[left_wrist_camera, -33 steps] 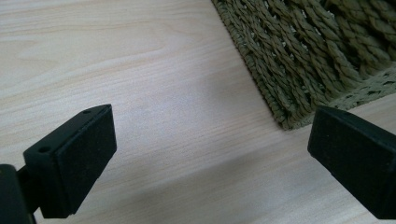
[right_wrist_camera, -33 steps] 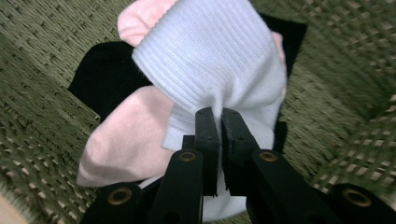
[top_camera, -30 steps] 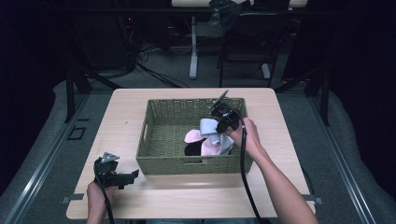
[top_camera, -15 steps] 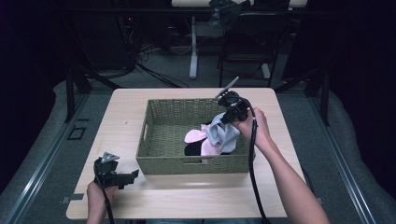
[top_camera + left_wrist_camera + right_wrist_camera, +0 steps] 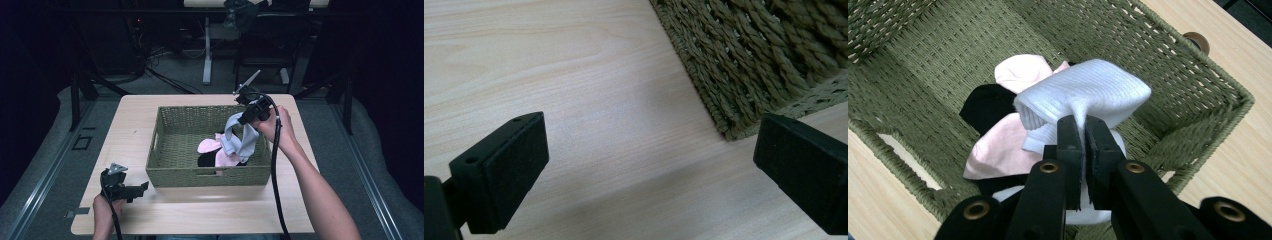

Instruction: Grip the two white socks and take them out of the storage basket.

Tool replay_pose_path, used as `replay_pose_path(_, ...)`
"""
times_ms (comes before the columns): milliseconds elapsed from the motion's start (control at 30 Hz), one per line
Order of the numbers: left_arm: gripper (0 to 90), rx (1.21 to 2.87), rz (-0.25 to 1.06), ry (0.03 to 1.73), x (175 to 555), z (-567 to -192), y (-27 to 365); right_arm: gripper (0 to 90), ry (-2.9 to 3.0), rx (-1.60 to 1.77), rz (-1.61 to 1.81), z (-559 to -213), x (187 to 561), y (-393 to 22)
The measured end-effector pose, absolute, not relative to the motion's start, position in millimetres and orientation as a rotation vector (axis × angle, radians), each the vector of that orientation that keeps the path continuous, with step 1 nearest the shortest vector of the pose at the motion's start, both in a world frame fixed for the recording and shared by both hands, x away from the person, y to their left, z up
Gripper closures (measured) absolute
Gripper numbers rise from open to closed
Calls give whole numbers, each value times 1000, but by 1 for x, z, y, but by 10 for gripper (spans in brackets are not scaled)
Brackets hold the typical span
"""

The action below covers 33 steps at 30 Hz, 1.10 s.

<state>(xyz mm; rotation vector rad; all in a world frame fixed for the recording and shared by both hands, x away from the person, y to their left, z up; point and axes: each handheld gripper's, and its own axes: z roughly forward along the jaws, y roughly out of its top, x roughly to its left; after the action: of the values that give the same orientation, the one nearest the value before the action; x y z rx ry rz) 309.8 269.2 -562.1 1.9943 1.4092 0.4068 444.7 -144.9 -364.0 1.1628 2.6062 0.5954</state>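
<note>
A green woven basket (image 5: 172,172) sits mid-table. Inside lie pink socks (image 5: 207,146), a black sock (image 5: 205,161) and more pale cloth. My right gripper (image 5: 243,118) hangs above the basket's right side, shut on a white sock (image 5: 231,137) that dangles from it. In the right gripper view the jaws pinch a fold of the white sock (image 5: 1083,95) over a pink sock (image 5: 995,147) and the black sock (image 5: 985,105). My left gripper (image 5: 142,187) rests low near the table's front left, open, nothing between its fingers (image 5: 504,170), beside the basket's corner (image 5: 744,75).
The wooden table (image 5: 135,115) has bare room left of and in front of the basket. A small round knob (image 5: 1196,41) lies on the table beyond the basket rim. Table legs and cables stand in the dark behind.
My right gripper has risen and shifted right, lifting the white sock out of the pile so it hangs above the basket. The left gripper has stayed put.
</note>
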Motion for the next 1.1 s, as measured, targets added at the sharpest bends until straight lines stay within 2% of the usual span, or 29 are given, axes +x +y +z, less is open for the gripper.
replay_pose_path(1100,10,1990,401,1409,310,-562,269,857,2573,1117,604,-318,446,-149)
